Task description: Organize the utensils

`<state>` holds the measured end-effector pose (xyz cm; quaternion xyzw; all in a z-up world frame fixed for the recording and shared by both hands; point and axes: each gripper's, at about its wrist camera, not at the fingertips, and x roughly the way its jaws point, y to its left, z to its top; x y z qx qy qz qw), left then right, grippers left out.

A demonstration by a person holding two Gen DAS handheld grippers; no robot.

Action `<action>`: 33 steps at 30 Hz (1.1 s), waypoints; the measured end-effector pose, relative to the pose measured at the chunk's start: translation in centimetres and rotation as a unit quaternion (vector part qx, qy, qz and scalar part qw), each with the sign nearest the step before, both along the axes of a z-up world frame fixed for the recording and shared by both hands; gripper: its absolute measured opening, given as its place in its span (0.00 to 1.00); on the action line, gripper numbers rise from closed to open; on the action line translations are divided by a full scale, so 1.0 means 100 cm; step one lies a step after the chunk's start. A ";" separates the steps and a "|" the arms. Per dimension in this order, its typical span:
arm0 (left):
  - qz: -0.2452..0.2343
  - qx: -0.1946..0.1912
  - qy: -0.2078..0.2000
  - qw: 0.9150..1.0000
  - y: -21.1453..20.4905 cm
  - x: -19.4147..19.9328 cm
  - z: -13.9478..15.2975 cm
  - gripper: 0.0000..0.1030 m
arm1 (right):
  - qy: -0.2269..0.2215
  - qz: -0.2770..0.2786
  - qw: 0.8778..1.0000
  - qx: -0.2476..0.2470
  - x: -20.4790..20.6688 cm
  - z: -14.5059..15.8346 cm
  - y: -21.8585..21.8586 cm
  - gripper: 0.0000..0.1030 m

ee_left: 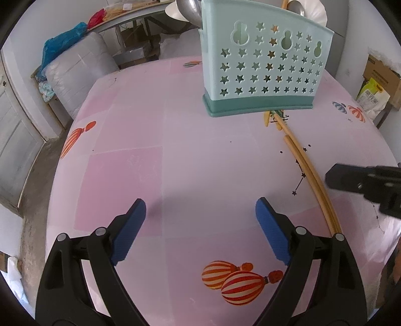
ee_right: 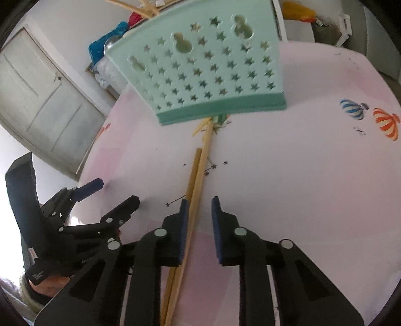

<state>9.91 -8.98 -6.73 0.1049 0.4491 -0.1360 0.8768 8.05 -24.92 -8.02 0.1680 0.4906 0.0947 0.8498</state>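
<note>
- Right gripper (ee_right: 199, 218): jaws standing apart, gripping nothing. They are straddling the near length of the chopsticks (ee_right: 194, 190), whose shafts are running just inside the left pad and touching or nearly touching it. Judged to be lining up a pinch, since a pair this thin has to be caught across its width.
- Left gripper (ee_left: 200, 225): jaws spread wide and empty, hovering over bare cloth, well to the left of the chopsticks (ee_left: 310, 178); seemingly waiting in reserve.
- Chopsticks: two slim, round, pale bamboo sticks, lying side by side on the table, stretching ahead of the right jaws toward the holder's foot; the far tips are reaching its base, exact contact unclear.
- Utensil holder (ee_right: 213, 75): mint plastic, fan-shaped wall pierced with star and gourd-shaped holes, darker teal base, standing upright straight ahead of both jaws. More chopsticks and a metal ladle (ee_left: 188, 10) are already sticking out of the top, so sorting looks partly done.
- Table (ee_left: 175, 130): covered in smooth pink cloth printed with striped balloons.
</note>
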 end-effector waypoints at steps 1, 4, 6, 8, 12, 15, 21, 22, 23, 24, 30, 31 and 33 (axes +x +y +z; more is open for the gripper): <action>-0.001 0.000 -0.001 1.000 0.000 0.000 0.000 0.83 | 0.001 0.003 1.000 -0.003 0.002 0.000 0.003 0.15; -0.001 -0.001 -0.002 1.000 0.000 -0.001 -0.001 0.84 | 0.003 0.012 1.000 -0.015 0.002 -0.004 0.014 0.13; 0.000 -0.002 -0.001 1.000 -0.001 -0.001 -0.001 0.84 | 0.002 0.012 1.000 -0.019 0.004 -0.006 0.018 0.12; -0.001 -0.001 -0.001 1.000 -0.001 -0.001 -0.001 0.84 | 0.001 0.009 0.999 -0.033 0.005 -0.004 0.020 0.09; -0.001 0.001 -0.001 1.000 -0.003 -0.001 0.000 0.84 | -0.001 0.001 0.998 -0.057 0.002 0.000 0.023 0.07; -0.001 0.003 -0.001 1.000 -0.005 -0.001 0.000 0.84 | -0.006 -0.003 0.997 -0.082 0.001 0.002 0.025 0.07; -0.011 -0.013 0.001 1.000 -0.009 -0.002 0.004 0.84 | -0.011 -0.013 0.992 -0.121 -0.012 0.003 0.018 0.06; -0.018 -0.025 0.003 1.000 -0.012 -0.003 0.006 0.84 | -0.011 -0.016 0.992 -0.124 -0.014 0.004 0.017 0.06; -0.024 -0.033 0.004 0.999 -0.014 -0.004 0.007 0.84 | -0.011 -0.018 0.992 -0.126 -0.016 0.004 0.014 0.06; -0.030 -0.042 0.005 0.999 -0.016 -0.004 0.009 0.84 | -0.011 -0.020 0.992 -0.127 -0.021 0.004 0.011 0.06; -0.072 -0.073 0.011 0.995 -0.038 -0.009 0.013 0.68 | -0.009 -0.031 0.991 -0.126 -0.029 0.004 0.000 0.06; -0.077 -0.076 0.014 0.994 -0.040 -0.009 0.012 0.65 | -0.009 -0.033 0.992 -0.126 -0.029 0.003 -0.001 0.06; -0.087 -0.080 0.025 0.993 -0.046 -0.009 0.010 0.54 | -0.009 -0.036 0.992 -0.123 -0.031 0.003 -0.004 0.06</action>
